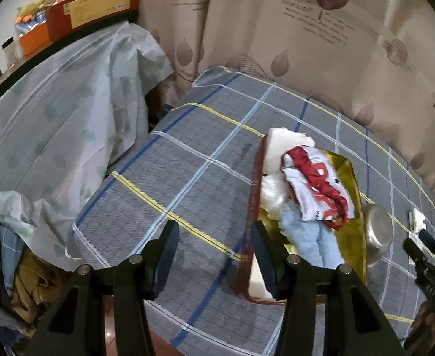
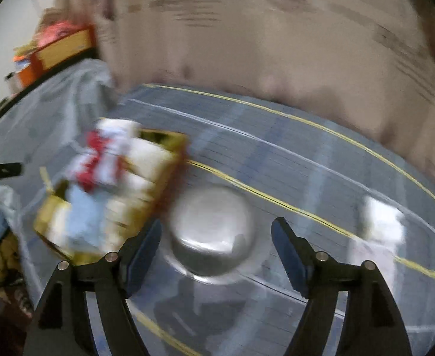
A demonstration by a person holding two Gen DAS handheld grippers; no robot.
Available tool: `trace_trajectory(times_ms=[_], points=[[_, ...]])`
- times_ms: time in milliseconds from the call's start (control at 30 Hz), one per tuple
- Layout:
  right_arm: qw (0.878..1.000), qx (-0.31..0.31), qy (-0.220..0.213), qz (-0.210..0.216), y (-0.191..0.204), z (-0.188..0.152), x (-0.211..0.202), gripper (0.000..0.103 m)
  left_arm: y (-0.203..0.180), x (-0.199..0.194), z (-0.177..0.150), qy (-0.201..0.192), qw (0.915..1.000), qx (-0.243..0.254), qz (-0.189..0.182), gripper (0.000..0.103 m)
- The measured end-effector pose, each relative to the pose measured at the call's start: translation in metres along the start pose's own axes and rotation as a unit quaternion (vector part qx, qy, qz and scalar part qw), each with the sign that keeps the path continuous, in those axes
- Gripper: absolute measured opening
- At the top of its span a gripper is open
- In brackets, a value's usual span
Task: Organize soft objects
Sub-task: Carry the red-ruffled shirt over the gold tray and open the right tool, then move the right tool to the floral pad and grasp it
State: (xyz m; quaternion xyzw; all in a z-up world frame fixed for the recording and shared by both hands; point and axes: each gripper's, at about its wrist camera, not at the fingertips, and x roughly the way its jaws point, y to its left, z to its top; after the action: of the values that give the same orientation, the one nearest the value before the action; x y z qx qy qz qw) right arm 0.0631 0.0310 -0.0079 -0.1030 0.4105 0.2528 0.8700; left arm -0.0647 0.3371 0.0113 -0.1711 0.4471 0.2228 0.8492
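A gold-lined box with red walls lies on the plaid-covered table. In it are a red-and-white cloth, a white cloth and a light blue cloth. My left gripper is open and empty, above the table just left of the box. My right gripper is open and empty, over an upturned steel bowl. The right wrist view is blurred; the box lies to its left. The right gripper also shows in the left wrist view.
The steel bowl sits right of the box. A small white item lies further right, also in the right wrist view. A plastic-covered piece with boxes stands left. A curtain hangs behind. Clothes are piled lower left.
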Motion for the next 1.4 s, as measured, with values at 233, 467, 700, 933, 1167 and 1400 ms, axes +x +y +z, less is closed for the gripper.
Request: trace_trajectory(times_ms=[233,467,700,933,1167,1400], points=[[0.993,0.082,0.012,-0.089,-0.117,-0.034,-0.006,0.078,-0.014,0.004,-0.005,0.002,0.9998,0.017,0.009,0.051],[0.985,0.131,0.027,-0.105,-0.174,-0.059,0.013,0.089,-0.029,0.009,-0.009,0.007,0.9992,0.036,0.017,0.051],[0.986,0.114,0.038,-0.112,-0.180,-0.062,0.040,0.089,-0.058,0.012,-0.017,0.031,0.9975,0.063,0.005,0.051],[0.987,0.103,0.047,-0.116,-0.186,-0.064,0.056,0.089,-0.091,0.008,-0.018,0.032,0.9946,0.099,-0.008,0.051],[0.988,0.114,0.040,-0.101,-0.189,-0.069,0.056,0.079,-0.123,0.011,-0.021,0.041,0.9906,0.129,-0.016,0.051],[0.989,0.105,0.029,-0.096,-0.181,-0.076,0.044,0.045,-0.161,0.012,-0.026,0.048,0.9853,0.160,-0.037,0.051]])
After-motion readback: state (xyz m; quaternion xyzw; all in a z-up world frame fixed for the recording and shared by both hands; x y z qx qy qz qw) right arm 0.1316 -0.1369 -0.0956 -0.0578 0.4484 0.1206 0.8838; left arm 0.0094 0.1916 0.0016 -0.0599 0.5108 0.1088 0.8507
